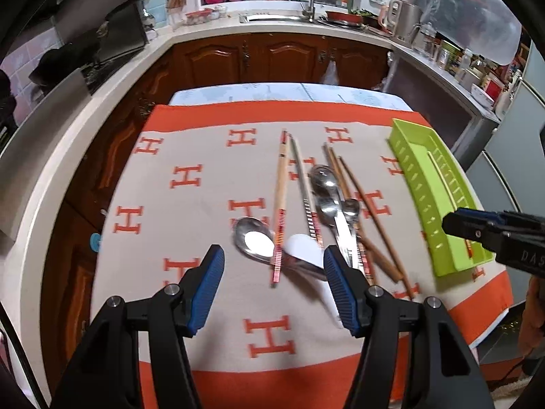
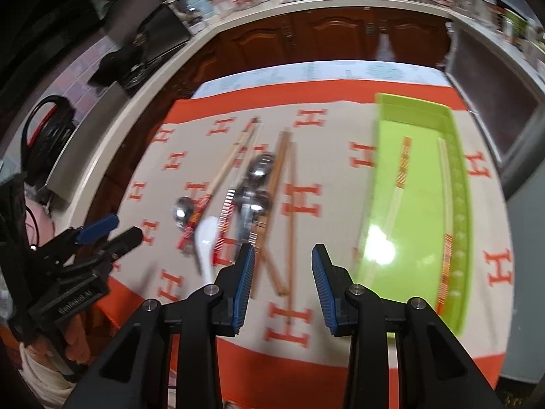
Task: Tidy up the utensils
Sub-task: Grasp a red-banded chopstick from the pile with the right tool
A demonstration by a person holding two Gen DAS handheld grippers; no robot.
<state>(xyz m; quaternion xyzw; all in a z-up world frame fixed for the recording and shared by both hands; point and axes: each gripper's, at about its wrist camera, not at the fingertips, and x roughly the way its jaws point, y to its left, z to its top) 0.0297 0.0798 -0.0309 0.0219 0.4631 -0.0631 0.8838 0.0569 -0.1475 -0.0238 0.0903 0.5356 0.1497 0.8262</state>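
Utensils lie in a loose pile on the H-patterned cloth (image 1: 190, 184): a metal spoon (image 1: 253, 238), a white ceramic spoon (image 1: 303, 247), striped-end chopsticks (image 1: 281, 191), more metal spoons (image 1: 327, 187) and brown wooden chopsticks (image 1: 364, 211). A green tray (image 1: 432, 191) at the right holds two striped chopsticks (image 2: 400, 173). My left gripper (image 1: 274, 262) is open, empty, just before the pile. My right gripper (image 2: 283, 255) is open, empty, above the cloth between the pile (image 2: 252, 187) and the tray (image 2: 419, 184). The right wrist view is motion-blurred.
The table (image 1: 289, 90) stands in a kitchen, with a white counter (image 1: 272, 27), sink and wooden cabinets (image 1: 282, 58) beyond. A stove with pans (image 1: 112, 44) is at the far left and cluttered jars at the right. The cloth's orange border (image 1: 272, 375) runs along the near edge.
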